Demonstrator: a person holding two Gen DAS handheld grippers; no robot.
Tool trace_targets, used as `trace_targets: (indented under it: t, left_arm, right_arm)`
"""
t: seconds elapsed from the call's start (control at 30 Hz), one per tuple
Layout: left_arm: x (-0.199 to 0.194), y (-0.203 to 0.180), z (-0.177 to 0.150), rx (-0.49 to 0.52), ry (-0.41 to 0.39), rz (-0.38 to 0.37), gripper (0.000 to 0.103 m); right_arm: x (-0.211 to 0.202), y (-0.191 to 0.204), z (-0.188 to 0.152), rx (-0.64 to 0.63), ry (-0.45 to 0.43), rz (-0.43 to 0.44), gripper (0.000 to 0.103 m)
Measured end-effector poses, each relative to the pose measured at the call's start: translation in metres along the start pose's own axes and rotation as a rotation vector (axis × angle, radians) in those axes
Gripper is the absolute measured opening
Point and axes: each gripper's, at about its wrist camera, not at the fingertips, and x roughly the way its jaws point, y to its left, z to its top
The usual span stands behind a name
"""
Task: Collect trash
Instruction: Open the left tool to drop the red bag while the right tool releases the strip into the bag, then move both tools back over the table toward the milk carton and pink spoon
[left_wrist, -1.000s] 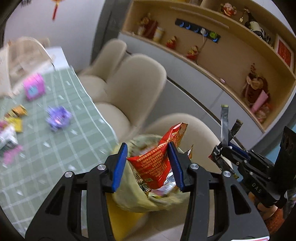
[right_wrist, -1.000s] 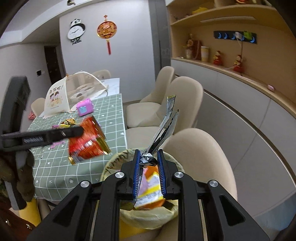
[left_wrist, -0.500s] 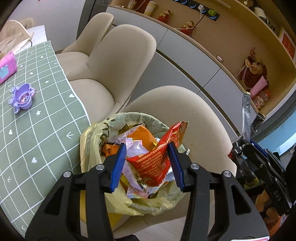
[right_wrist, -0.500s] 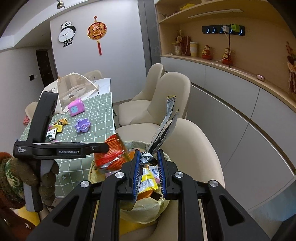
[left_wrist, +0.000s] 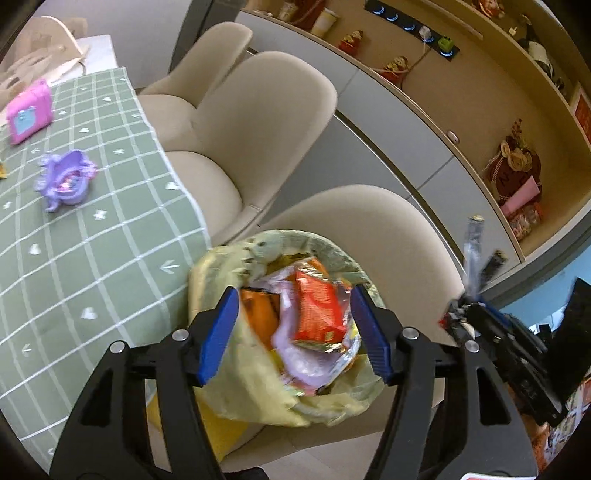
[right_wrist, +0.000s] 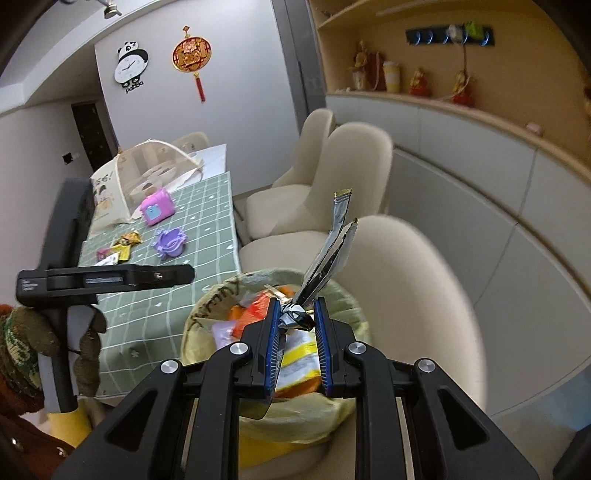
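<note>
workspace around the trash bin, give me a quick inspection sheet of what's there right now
surface: green checked tablecloth on the table, left of the bin.
job's things: trash bin with a yellow liner, full of wrappers; red wrapper lies on top, free of the pads; silver wrapper pinched over the bin.
clutter: purple toy, pink toy, loose wrappers, mesh food cover.
grippers: left gripper has just been opening, fingers apart, touching nothing; right gripper shut on the silver wrapper.
cables: one hangs from the wall outlet strip.
surroundings: beige chairs, shelf with figurines, panda clock.
</note>
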Motion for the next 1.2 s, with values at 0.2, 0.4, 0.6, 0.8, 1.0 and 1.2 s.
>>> trace_targets:
  t: [0.2, 0.4, 0.6, 0.8, 1.0, 1.2]
  left_arm:
    - [-0.04, 0.025, -0.014, 0.008, -0.034, 0.049, 0.06]
    - [-0.083, 0.062, -0.03, -0.01, -0.08, 0.126, 0.06]
    - [-0.106, 0.111, -0.046, -0.114, -0.097, 0.181, 0.06]
    - [-0.115, 0.137, -0.054, -0.161, -0.104, 0.19, 0.06]
    - [-0.121, 0.152, -0.051, -0.147, -0.131, 0.206, 0.06]
    - [-0.129, 0.176, -0.048, -0.179, -0.15, 0.211, 0.06]
  right_arm:
    - [0.063, 0.017, -0.005, -0.007, 0.085, 0.056, 0.019]
    - [0.143, 0.026, -0.028, 0.005, 0.27, 0.058, 0.019]
    - [0.175, 0.031, -0.043, 0.0, 0.37, 0.025, 0.019]
    - [0.156, 0.029, -0.037, 0.04, 0.316, 0.024, 0.029]
    - [0.125, 0.039, -0.025, 0.028, 0.247, 0.015, 0.035]
    - [0.093, 0.053, -0.001, 0.054, 0.147, 0.027, 0.035]
